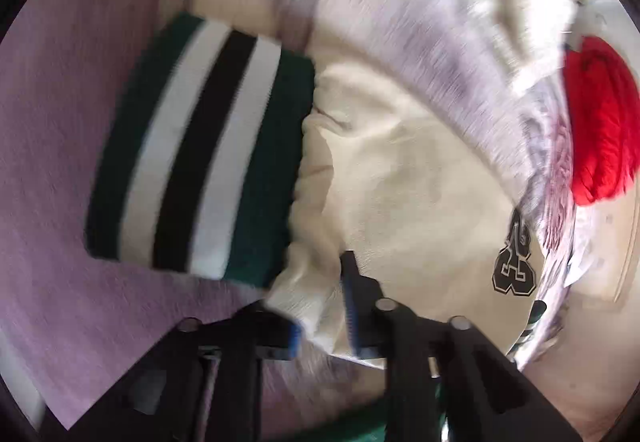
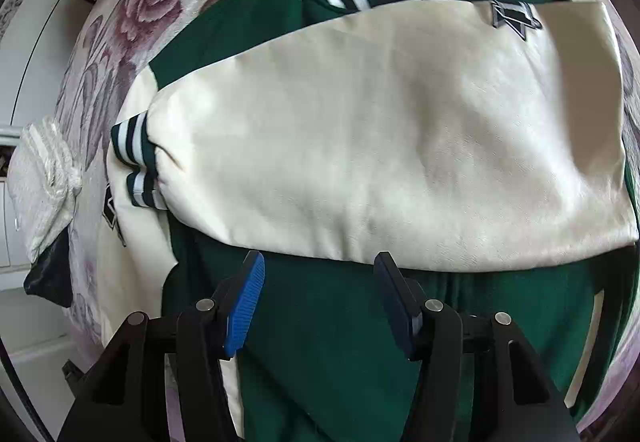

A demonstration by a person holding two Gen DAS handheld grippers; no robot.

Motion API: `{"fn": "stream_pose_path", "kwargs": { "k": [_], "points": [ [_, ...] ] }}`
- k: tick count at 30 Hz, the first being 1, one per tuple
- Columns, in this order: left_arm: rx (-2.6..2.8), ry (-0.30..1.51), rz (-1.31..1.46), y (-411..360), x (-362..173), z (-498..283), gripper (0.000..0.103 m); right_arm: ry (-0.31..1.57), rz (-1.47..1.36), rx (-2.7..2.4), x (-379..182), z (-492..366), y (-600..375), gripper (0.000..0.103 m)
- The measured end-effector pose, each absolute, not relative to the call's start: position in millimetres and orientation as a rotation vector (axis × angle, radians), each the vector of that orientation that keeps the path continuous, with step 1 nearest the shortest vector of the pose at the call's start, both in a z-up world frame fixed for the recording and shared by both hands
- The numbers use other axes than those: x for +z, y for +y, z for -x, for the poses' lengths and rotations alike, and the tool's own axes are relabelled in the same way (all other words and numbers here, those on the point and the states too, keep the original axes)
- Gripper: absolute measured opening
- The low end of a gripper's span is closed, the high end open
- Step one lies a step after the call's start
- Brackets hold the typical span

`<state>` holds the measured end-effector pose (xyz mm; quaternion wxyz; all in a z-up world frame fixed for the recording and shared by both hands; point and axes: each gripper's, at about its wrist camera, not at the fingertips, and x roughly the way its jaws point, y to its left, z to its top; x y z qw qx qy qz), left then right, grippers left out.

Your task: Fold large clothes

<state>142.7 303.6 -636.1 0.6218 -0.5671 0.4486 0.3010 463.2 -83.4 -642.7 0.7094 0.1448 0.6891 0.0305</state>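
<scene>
The left gripper (image 1: 320,318) is clamped on the cream sleeve (image 1: 400,181) of the jacket, just behind its green-and-white striped cuff (image 1: 200,145), holding it above the floral bedspread (image 1: 420,53). The right gripper (image 2: 318,302) hangs with its jaws apart over the green jacket (image 2: 320,342), gripping nothing. The other cream sleeve (image 2: 380,129) lies folded across the jacket's body on the bed. A red garment (image 1: 600,117) sits near the bed's far edge.

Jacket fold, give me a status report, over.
Left gripper shut on the cream sleeve near its striped cuff. Right gripper open over the green jacket. Other sleeve already folded across. Nothing in the way.
</scene>
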Motion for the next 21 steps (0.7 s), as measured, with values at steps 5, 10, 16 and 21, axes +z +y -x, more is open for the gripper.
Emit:
{"fn": "stream_pose_path", "kwargs": {
  "k": [5, 10, 16, 21],
  "points": [
    [0.714, 0.988, 1.170, 373, -630, -165, 0.011, 1.525, -0.317, 0.081, -650, -474, -75, 0.059],
    [0.663, 1.038, 1.123, 429, -647, -211, 0.016, 1.479, -0.351, 0.212, -630, -498, -21, 0.059],
    [0.534, 1.045, 1.176, 438, -650, -217, 0.069, 1.537, -0.095, 0.295, -656, -548, 90, 0.069],
    [0.583, 1.094, 1.094, 429, -649, -239, 0.073, 1.470, 0.146, 0.247, -658, -548, 137, 0.026]
  ]
}}
